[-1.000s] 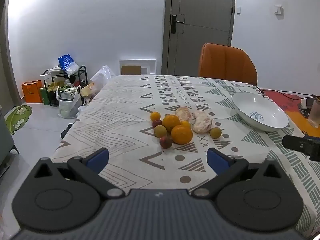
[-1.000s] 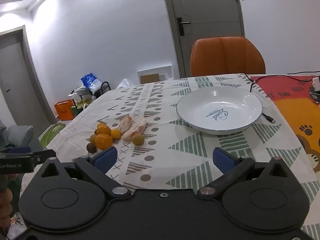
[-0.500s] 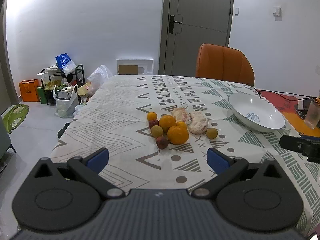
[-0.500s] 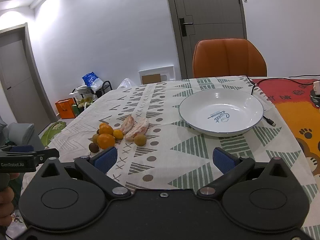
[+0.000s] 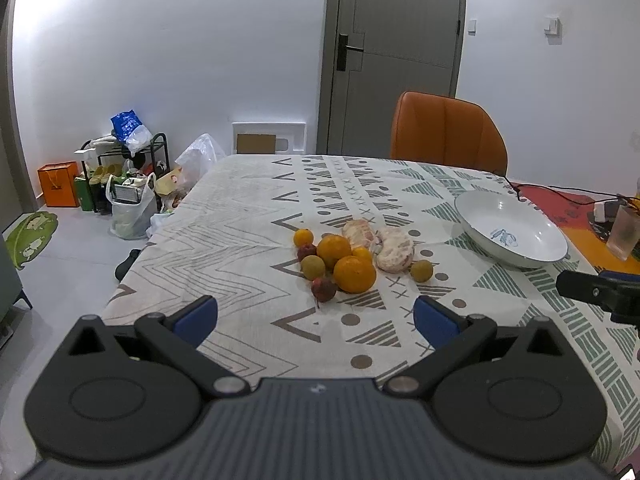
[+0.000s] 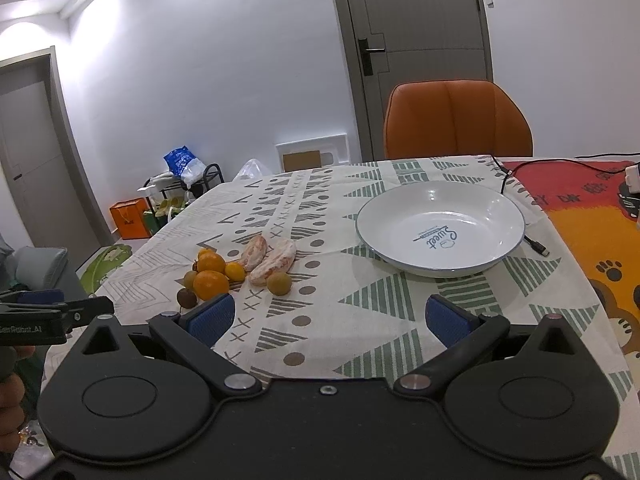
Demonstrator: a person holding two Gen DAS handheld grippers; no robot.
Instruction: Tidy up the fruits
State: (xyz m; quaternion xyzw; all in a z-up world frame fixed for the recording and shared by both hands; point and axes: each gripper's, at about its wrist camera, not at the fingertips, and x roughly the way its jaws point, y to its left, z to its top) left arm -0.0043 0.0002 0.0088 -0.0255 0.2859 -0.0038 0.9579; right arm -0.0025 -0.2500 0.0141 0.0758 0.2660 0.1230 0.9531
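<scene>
Fruits (image 5: pixel 346 258) clustered, two seemingly peeled.

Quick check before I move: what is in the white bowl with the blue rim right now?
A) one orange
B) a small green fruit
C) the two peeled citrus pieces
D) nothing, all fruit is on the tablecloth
D: the white blue-rimmed bowl shows only its printed bottom, while the fruit pile lies on the patterned tablecloth beside it.
</scene>
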